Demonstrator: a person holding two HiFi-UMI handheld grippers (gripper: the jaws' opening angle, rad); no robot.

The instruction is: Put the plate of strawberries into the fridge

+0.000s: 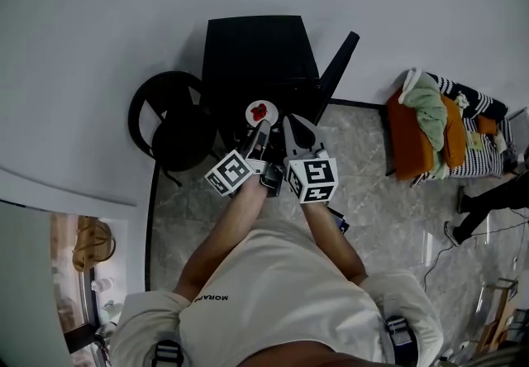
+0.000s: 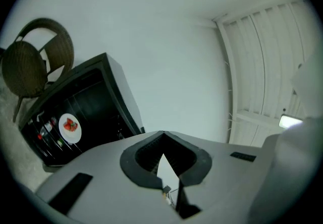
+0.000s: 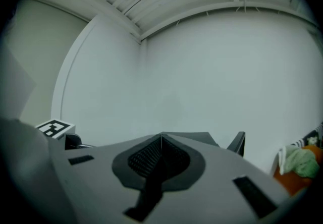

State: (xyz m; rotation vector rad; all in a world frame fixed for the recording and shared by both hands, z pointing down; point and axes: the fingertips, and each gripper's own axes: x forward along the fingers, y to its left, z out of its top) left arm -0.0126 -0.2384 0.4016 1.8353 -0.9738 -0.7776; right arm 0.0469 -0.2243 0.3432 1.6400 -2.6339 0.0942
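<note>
A white plate of red strawberries (image 1: 261,112) rests on a shelf inside the open black fridge (image 1: 256,47). In the left gripper view the plate (image 2: 69,127) shows among small bottles in the fridge (image 2: 96,102). My left gripper (image 1: 263,131) is just in front of the plate, apart from it, with its jaws shut and nothing between them (image 2: 162,136). Beside it on the right, my right gripper (image 1: 289,127) also has its jaws together and holds nothing (image 3: 161,138); it points up at the white wall above the fridge top (image 3: 202,138).
The fridge door (image 1: 339,59) stands open to the right. A dark wicker chair (image 1: 169,121) is on the left of the fridge. An orange seat piled with clothes (image 1: 434,130) is at the right. A person's leg (image 1: 488,196) shows at the far right.
</note>
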